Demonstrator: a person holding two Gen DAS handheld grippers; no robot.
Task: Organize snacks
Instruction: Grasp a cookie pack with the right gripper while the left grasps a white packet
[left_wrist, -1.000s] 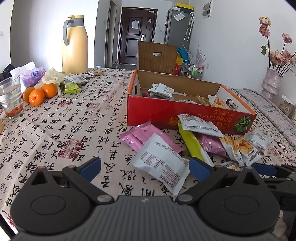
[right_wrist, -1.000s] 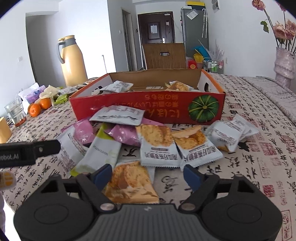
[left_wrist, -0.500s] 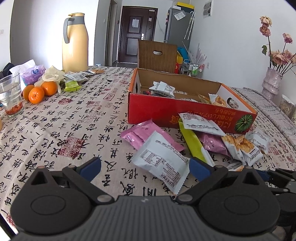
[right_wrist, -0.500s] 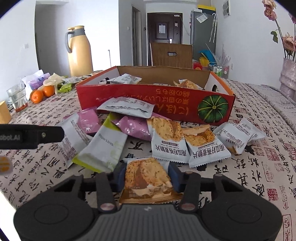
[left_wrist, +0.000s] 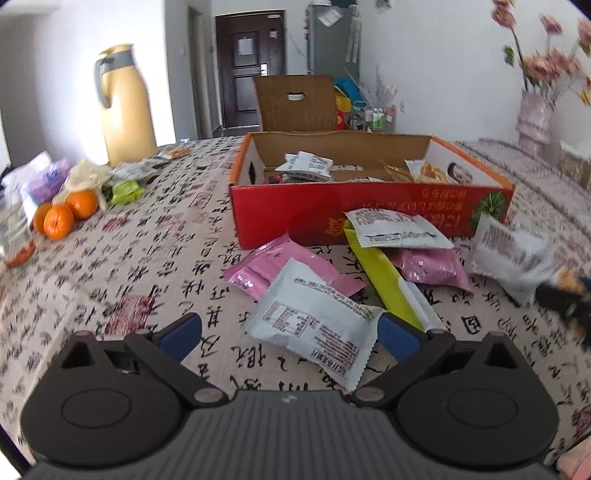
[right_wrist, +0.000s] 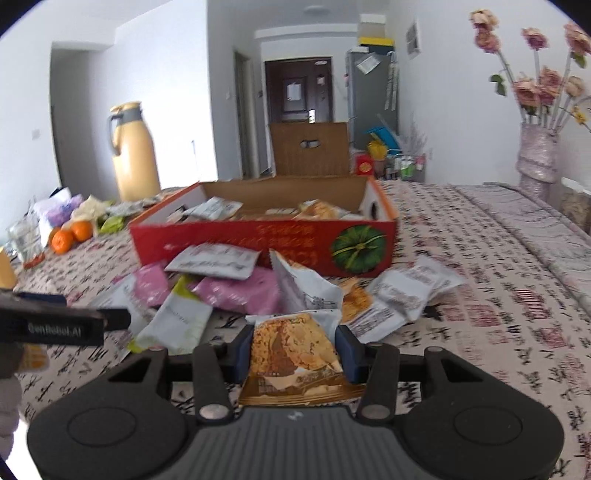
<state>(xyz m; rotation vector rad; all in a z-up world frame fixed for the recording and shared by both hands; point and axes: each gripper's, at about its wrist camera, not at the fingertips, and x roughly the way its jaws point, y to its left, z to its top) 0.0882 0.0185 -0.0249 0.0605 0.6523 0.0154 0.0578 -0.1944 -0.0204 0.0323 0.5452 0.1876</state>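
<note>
Right hand-held gripper (right_wrist: 294, 349) holds the biscuit packet (right_wrist: 293, 354) tightly, lifted off the bench (right_wrist: 498, 325). Next it must carry it to the red box (right_wrist: 258, 236) at 12 o'clock. Left hand-held gripper (left_wrist: 290, 334) stands wide, empty.

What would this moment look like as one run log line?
right gripper: shut on brown biscuit packet | left gripper: open, white printed snack packet between fingers, unpressed | red cardboard box: partly filled

"GenRobot.AI", white lettering on the black left gripper (right_wrist: 59, 326), near left in the right wrist view. Printing on the snack packets, red box (right_wrist: 236, 242) and tablecloth (left_wrist: 155, 243): not legible.
</note>
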